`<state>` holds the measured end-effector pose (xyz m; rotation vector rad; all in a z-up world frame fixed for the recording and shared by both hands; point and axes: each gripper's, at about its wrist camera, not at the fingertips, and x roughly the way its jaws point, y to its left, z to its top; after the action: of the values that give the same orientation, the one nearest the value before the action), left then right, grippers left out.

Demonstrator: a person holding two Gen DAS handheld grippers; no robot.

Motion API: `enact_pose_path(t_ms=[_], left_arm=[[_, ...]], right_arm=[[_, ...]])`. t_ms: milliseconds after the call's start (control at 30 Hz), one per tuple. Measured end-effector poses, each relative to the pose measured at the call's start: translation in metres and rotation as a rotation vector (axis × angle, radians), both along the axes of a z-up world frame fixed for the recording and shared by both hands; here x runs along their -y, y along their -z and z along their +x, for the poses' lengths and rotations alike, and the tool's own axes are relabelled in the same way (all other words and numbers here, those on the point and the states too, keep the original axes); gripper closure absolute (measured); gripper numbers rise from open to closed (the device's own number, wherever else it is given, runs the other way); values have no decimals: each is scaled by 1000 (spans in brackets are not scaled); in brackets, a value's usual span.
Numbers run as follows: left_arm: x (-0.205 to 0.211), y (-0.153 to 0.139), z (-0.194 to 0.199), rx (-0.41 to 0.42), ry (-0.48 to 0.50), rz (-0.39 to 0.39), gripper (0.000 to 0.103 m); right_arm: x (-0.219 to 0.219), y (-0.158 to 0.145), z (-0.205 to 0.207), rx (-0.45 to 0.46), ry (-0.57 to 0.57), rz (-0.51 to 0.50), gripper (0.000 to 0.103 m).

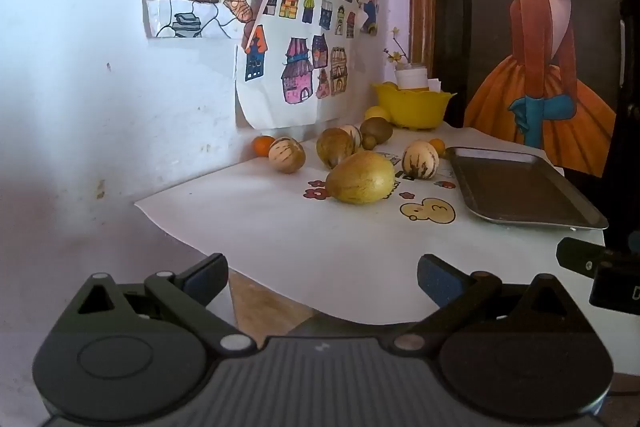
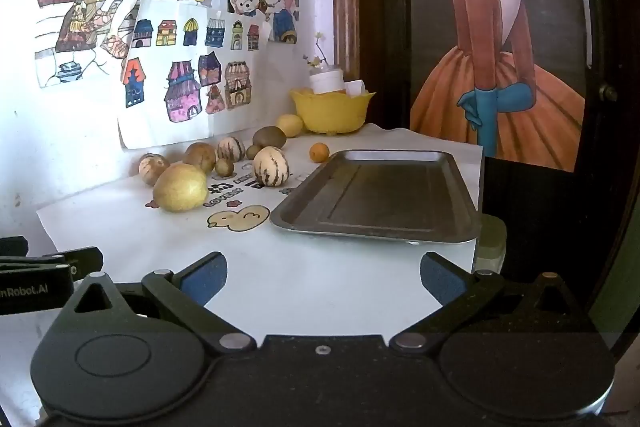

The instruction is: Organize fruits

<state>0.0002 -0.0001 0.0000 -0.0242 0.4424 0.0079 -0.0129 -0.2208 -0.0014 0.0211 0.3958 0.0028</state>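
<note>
White paper-covered table [image 2: 320, 291] holds scattered yellow-green and striped fruits [image 2: 181, 187] beside a dark metal tray [image 2: 384, 195], well ahead of both spread, empty grippers: left gripper [image 1: 322, 281], right gripper [image 2: 324, 279].

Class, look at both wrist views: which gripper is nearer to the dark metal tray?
Right. The right gripper faces the tray just ahead; the left gripper sits further left, tray off to its right.

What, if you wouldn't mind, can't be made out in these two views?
- Yellow bowl contents: both views, its wall hides them.
- Small orange: right wrist view, not visible, probably behind the other fruit.
- Left gripper: right wrist view, cut off by the left edge.
- Tray's right end: left wrist view, cut off.
</note>
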Motion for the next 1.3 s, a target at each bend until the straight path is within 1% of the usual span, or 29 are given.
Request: enact_pose_path(t_ms=[200,433,600,767,1300], left_arm=[[-1,1,1,1,-7,-2,0],[-2,-4,5,-6,-13,-17,0],[-1,-1,1,4,-10,-11,0],[-3,-2,0,12,1,-23,0],[-5,-1,1,14,-4,-31,0]], right_arm=[[0,0,0,-15,-2,6,1],[-1,0,0,-8,2,5,0],[1,1,0,-8,2,7,1],[2,-1,1,-6,1,3,0],[1,0,-1,-5,3,7,1]])
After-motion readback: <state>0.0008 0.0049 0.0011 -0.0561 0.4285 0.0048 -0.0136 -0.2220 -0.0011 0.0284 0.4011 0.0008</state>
